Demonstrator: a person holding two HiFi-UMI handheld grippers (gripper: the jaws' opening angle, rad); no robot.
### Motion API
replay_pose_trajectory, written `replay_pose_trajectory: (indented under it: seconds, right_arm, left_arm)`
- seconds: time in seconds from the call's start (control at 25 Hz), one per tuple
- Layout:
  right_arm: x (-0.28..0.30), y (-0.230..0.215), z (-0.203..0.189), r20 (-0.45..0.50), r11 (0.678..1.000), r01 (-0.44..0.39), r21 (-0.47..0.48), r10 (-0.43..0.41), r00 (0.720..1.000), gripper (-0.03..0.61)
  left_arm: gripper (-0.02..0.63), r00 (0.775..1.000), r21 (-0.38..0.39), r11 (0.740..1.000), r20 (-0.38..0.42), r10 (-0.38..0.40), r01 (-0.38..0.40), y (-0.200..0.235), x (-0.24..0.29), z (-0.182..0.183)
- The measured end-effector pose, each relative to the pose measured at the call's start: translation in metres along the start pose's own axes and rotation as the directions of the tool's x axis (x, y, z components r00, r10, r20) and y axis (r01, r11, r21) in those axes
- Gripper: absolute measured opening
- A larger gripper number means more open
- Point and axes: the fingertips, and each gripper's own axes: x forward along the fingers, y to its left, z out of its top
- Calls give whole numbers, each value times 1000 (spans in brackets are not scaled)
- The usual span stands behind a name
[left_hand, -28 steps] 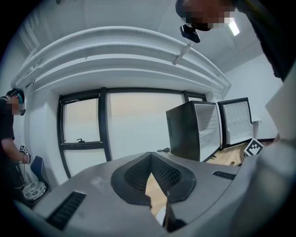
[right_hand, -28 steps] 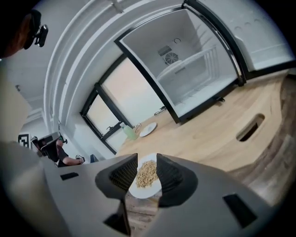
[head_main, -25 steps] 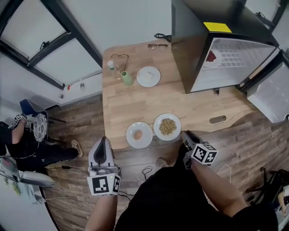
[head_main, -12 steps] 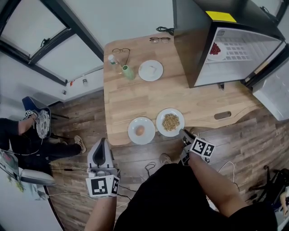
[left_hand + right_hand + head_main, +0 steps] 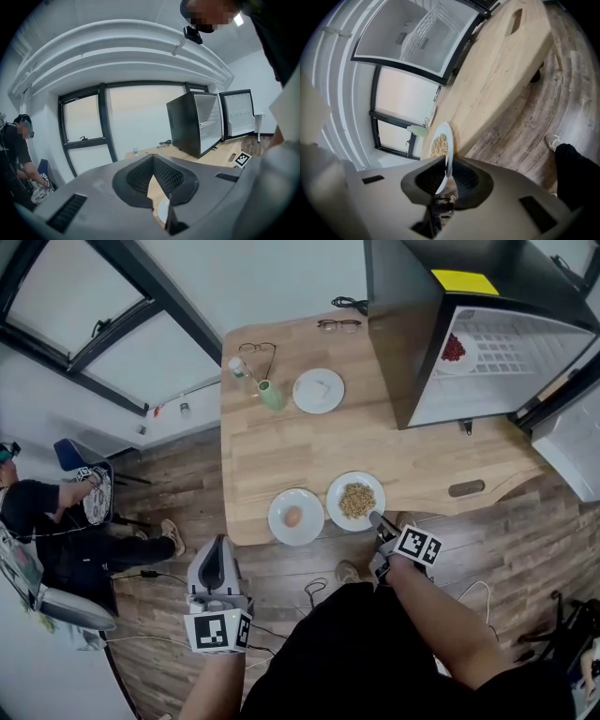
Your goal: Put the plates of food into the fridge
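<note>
Head view: we log the plate of grains point(image 5: 355, 501) at the near edge of the table point(image 5: 281, 446), just beside the egg plate point(image 5: 295, 517). The fridge point(image 5: 487, 343) stands open, far right. We see the right gripper point(image 5: 378, 521) at the grain plate's rim and the left gripper point(image 5: 217, 563) off the table, over the floor point(image 5: 150, 634).

Left gripper view: jaws together, nothing held.

Right gripper view: jaws have just been closing and now clamp that plate's rim.

White plate point(image 5: 334, 493), black fridge point(image 5: 398, 343)
</note>
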Motion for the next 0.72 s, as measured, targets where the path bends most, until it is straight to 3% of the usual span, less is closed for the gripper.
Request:
replay_pose_trajectory:
  seconds: [0.2, 0.44, 0.64, 0.72]
  right_arm:
    - [-5, 21, 10, -7, 997, -79, 0, 79, 997, 32]
    - [-25, 20, 31, 15, 994, -93, 50, 92, 996, 32]
    - [-46, 23, 56, 50, 994, -101, 40, 99, 994, 32]
    - [-55, 26, 67, 68, 994, -105, 37, 102, 992, 32]
  left_arm:
    - [3, 1000, 7, 1000, 12, -5, 5, -10, 19, 11]
    - [3, 998, 10, 999, 51, -47, 47, -31, 45, 33]
    - [3, 991, 101, 990, 79, -109, 101, -57, 58, 48]
    - [3, 988, 103, 987, 88, -130, 120, -65, 62, 51]
